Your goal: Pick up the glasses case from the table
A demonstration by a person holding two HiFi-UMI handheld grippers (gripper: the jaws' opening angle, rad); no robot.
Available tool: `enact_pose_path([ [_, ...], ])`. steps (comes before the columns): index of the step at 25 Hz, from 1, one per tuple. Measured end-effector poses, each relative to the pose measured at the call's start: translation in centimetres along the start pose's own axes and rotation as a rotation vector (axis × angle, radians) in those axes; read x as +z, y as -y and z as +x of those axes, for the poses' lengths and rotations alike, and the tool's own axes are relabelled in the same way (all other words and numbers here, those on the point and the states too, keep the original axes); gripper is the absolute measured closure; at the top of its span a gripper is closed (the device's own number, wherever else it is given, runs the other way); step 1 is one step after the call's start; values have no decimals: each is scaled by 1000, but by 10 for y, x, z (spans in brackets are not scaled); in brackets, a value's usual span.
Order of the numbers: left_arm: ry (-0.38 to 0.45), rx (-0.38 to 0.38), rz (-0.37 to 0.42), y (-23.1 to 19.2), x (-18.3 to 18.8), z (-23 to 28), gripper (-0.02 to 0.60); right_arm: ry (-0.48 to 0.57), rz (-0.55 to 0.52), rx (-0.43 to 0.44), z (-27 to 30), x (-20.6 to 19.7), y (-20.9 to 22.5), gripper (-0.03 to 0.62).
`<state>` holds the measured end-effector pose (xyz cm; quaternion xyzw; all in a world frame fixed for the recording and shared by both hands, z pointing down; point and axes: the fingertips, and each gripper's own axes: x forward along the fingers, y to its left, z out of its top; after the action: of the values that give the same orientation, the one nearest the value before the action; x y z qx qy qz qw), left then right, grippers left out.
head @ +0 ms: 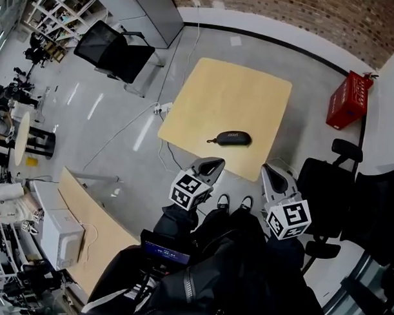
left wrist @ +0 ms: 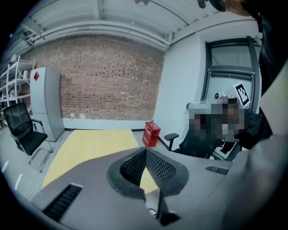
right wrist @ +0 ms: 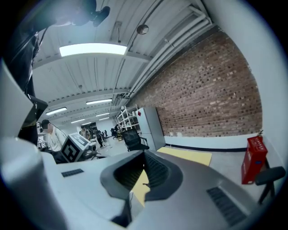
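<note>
Nearest the head camera is the person's dark jacket [head: 225,271], with a pair of shoes [head: 235,202] showing just beyond it on the grey floor.

The left gripper [head: 213,164] is held out in front of the body, its marker cube [head: 186,190] facing up. In the left gripper view, the left gripper [left wrist: 146,152] has its two meshed pads pressed together at the tips. Nothing is between them; only a wedge of yellow tabletop shows through the gap below.

The right gripper [head: 272,170] is alongside, well apart from the left, with its own cube [head: 288,218] at the rear. In the right gripper view, the right gripper [right wrist: 144,155] is likewise closed tip to tip and empty.

Both grippers sit over the floor, just short of the near edge of the table [head: 251,84].

The glasses case [head: 231,138] is a dark, oblong shape. It lies flat on the light wood top close to that near edge, ahead of the grippers and between their lines. Neither gripper touches it. It is not visible in either gripper view.

Beyond the table:
- A red crate [head: 349,99] stands on the floor at right.
- A black office chair [head: 113,50] stands at left.
- A grey cabinet [head: 150,10] stands against the brick wall [head: 305,15].
</note>
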<state>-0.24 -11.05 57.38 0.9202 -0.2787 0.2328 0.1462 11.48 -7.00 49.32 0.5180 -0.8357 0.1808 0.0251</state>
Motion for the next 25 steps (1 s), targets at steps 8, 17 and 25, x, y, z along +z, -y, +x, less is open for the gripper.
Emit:
enact_pose_path([
  [8,-99,11,6,-39,-35,29,583,-60,22,-36,23,-12,16,588],
  [17,-214,-32,23,-83,-69,80,583,-145,47,-92,53,-27,38,588],
  [25,-325,-115,84,-106,-100,115,554,-197,70,-111,88,-37,47,589],
])
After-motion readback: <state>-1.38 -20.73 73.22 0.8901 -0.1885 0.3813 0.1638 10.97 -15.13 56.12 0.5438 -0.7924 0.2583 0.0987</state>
